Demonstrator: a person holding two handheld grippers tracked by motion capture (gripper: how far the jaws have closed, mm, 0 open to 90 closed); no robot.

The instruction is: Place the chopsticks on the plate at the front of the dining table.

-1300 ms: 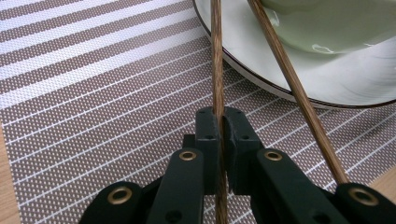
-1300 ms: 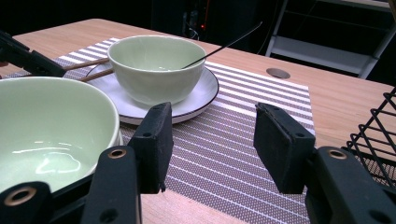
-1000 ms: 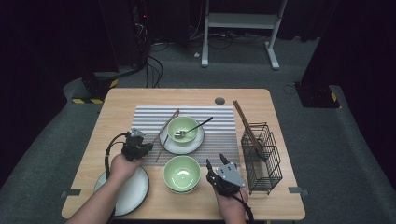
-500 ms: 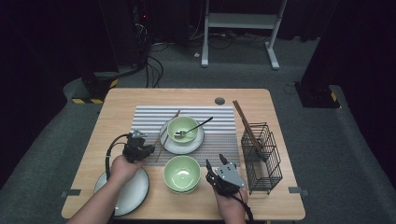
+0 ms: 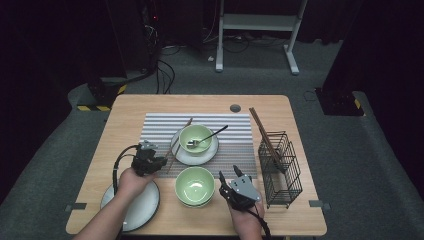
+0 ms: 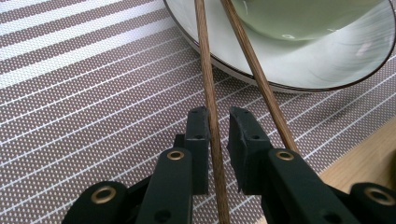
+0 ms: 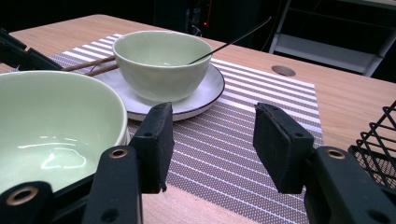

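Two brown chopsticks lie on the striped mat, their far ends leaning on the rim of a white plate. My left gripper straddles the left stick. Its jaws have just been opening, and a slim gap shows beside the stick, so the pads do not clamp it. From above, the left gripper sits at the sticks' near end. My right gripper stands open and empty over the mat's edge, right of a green bowl. From above, it is beside that bowl.
A second green bowl with a spoon stands on the plate. An empty white plate lies under my left wrist. A wire basket holding more chopsticks stands at the right edge.
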